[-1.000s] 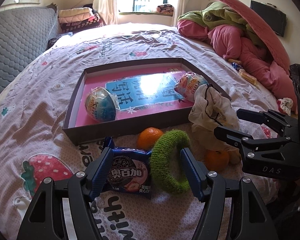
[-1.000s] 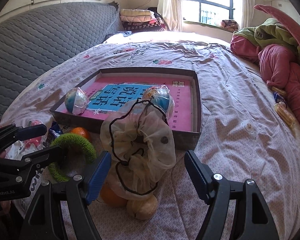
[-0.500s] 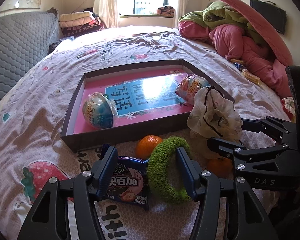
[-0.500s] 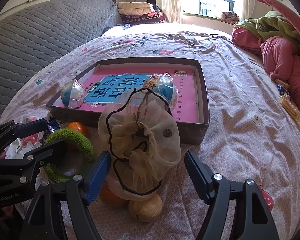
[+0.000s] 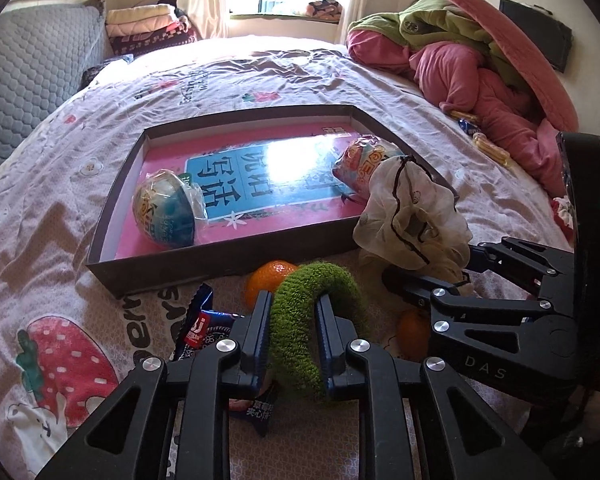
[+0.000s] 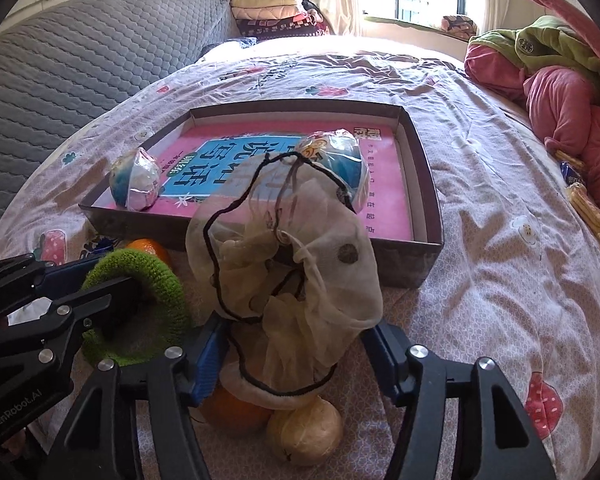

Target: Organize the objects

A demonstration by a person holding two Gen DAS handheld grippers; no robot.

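Pinching green ring (image 5: 316, 312) in left gripper (image 5: 289, 320) fingers; closing right gripper (image 6: 295, 356) fingers around gauze bag (image 6: 291, 264). Next: lifting both into tray (image 5: 227, 260).

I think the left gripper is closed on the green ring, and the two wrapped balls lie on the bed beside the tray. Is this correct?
Not quite. The left gripper is closed on the green ring, but the two wrapped balls lie inside the tray, on its pink bottom, not on the bed beside it. The left wrist view shows this plainly.
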